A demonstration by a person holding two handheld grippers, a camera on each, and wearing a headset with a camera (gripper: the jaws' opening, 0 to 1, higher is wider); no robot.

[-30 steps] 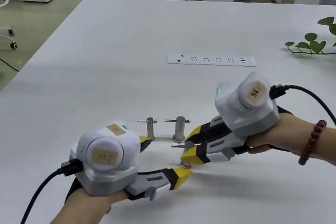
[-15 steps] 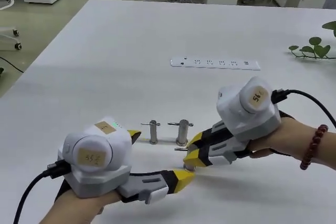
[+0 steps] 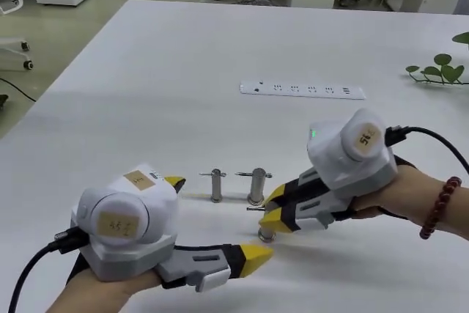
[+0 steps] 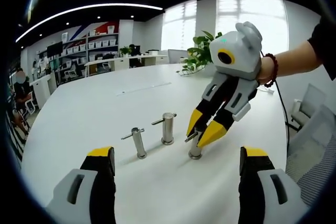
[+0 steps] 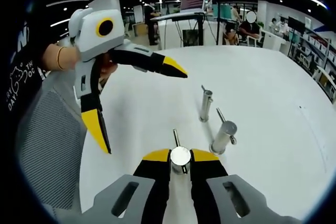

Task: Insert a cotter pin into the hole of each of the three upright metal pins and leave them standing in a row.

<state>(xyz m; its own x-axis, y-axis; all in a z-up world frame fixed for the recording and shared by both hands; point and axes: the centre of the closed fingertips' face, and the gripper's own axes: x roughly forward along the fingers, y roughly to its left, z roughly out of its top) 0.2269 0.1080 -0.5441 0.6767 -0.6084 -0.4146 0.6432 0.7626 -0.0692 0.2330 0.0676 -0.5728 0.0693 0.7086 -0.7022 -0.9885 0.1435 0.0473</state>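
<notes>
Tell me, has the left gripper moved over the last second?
Yes. The left gripper has drawn leftward: its upper yellow tip was beside the leftmost metal pin and now stands clear of it.

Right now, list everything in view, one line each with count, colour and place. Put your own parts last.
table: one, white, under everything.
metal pins: three, silver, upright on the table; two stand side by side, the third is nearer, under the right gripper's tips.
cotter pins: three, silver; one across the top of each farther pin, one held at the near pin.
power strip: one, white, farther back on the table.
plant: one, green, at the table's far right edge.
bracelet: one, dark red beads, on the right wrist.
left gripper: white and grey with yellow tips, open, nearest the person.
right gripper: same colours, shut on the third cotter pin.
</notes>
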